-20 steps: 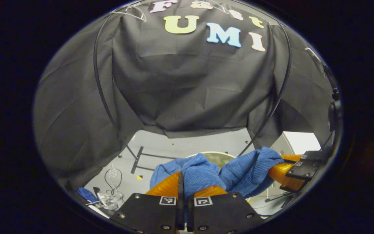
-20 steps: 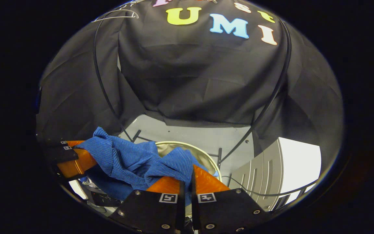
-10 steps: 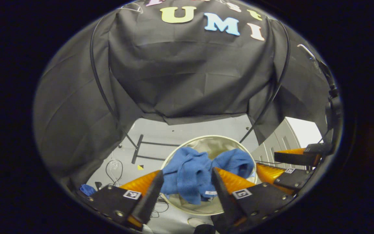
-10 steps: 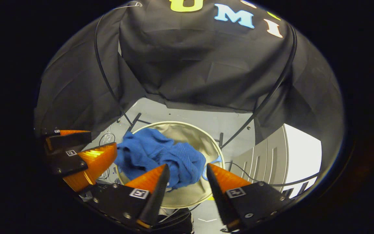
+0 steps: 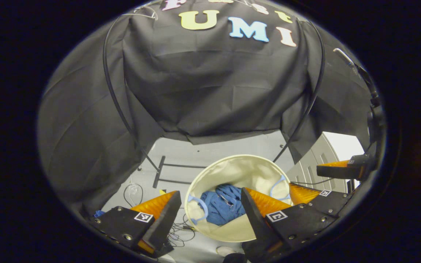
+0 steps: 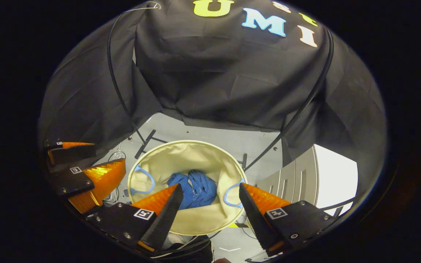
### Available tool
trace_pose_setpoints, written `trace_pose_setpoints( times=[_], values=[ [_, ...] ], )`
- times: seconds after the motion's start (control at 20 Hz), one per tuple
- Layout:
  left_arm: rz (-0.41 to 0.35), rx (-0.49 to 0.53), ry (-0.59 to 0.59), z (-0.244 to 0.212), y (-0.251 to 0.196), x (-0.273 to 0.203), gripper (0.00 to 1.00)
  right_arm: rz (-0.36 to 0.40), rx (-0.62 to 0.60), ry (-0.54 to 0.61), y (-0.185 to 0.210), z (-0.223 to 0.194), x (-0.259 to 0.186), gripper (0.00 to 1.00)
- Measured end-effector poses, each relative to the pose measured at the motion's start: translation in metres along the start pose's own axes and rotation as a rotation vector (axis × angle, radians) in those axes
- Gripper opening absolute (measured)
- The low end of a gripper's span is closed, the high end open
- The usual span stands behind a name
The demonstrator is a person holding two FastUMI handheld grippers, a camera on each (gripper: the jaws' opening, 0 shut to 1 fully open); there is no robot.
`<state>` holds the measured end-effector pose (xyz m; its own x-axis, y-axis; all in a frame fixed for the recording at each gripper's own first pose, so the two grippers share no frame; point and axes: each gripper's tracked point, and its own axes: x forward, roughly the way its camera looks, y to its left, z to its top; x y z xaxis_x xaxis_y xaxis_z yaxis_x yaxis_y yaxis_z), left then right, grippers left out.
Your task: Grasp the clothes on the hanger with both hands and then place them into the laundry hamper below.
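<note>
Cloth [image 6: 195,189] crumpled (ribbed knit) inside round fabric hamper [image 6: 166,160].

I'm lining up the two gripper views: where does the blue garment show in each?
Left gripper view: the blue garment lies low in the middle, at the bottom of the laundry hamper.
Right gripper view: low, slightly left of the middle, again at the hamper's bottom.
Shared landmark: the hamper's blue handles.

A crumpled blue ribbed garment [image 5: 222,204] lies at the bottom of the round cream fabric hamper [image 5: 239,168], which stands upright on the floor.
</note>
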<state>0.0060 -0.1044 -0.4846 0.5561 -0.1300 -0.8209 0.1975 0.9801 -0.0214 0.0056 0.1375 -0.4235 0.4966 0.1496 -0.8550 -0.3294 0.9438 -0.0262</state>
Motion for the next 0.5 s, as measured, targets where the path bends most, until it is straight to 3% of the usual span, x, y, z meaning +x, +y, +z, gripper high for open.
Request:
trace_pose_setpoints(
  times=[0.5],
  values=[
    [0.043,-0.031,-0.382,0.141,0.020,-0.148,0.94,-0.066,-0.002,-0.311,-0.042,0.078,-0.123,0.95]
  ],
)
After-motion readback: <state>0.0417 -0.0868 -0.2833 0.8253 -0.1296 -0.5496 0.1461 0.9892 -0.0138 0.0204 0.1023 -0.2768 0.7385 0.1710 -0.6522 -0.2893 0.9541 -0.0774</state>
